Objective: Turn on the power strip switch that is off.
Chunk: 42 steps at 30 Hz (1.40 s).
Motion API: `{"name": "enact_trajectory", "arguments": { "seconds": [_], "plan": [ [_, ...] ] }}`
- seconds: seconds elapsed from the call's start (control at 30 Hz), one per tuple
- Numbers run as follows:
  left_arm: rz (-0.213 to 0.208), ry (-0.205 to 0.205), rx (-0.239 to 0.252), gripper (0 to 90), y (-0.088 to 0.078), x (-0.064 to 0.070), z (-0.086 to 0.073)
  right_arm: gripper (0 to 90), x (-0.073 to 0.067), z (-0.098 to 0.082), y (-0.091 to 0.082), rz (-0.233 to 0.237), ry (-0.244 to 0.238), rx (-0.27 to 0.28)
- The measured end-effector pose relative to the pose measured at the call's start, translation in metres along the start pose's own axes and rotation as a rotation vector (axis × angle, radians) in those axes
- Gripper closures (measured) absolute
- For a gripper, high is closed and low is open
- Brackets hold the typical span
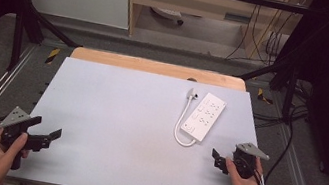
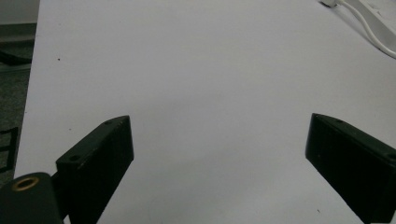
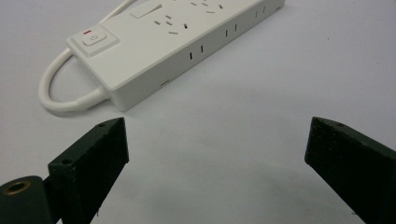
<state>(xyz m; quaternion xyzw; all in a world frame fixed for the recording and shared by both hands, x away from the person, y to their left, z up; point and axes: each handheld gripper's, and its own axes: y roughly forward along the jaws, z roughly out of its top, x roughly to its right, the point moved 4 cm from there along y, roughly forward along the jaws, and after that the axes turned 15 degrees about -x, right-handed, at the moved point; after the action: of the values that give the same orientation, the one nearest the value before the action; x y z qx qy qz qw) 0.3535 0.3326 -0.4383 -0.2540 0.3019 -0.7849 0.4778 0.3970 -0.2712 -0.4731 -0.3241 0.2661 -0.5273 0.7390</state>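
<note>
A: Left gripper (image 1: 46, 133)?
B: Sat at the near left corner of the table (image 1: 113, 114), held in the left hand (image 1: 1, 159). Jaws stood wide apart, nothing between them; bare pale table surface lay ahead in the left gripper view.

A: Right gripper (image 1: 220, 161)?
B: Near right edge of the table, in the right hand (image 1: 243, 184). Jaws also spread wide and empty. Its own view showed bare table between the jaws.

A: Anything beyond it?
B: A white power strip (image 1: 204, 117) lay flat on the right side of the table, just beyond the right gripper and apart from it. Its switch (image 3: 95, 36) end faced near. Its white cord (image 1: 183, 121) looped out from that end along the strip's left side, with the plug (image 1: 192, 94) lying at the far end.
</note>
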Motion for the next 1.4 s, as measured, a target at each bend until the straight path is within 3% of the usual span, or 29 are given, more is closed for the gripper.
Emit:
{"name": "enact_trajectory", "arguments": {
  "seconds": [0.3, 0.77, 1.4],
  "plan": [
    [-0.008, 0.005, -0.007, 8.0, 0.0, 0.0, -0.001, 6.6, -0.005, 0.007, -0.007, 0.002, -0.013, 0.057],
    [-0.012, 0.023, -0.017, 7.6, 0.002, 0.003, -0.002, 5.3, -0.007, 0.011, -0.016, 0.047, -0.002, 0.045],
    [-0.024, 0.018, -0.023, 7.5, 0.003, 0.003, -0.002, 4.1, -0.009, 0.016, -0.022, 0.069, 0.004, 0.097]
  ]
}}
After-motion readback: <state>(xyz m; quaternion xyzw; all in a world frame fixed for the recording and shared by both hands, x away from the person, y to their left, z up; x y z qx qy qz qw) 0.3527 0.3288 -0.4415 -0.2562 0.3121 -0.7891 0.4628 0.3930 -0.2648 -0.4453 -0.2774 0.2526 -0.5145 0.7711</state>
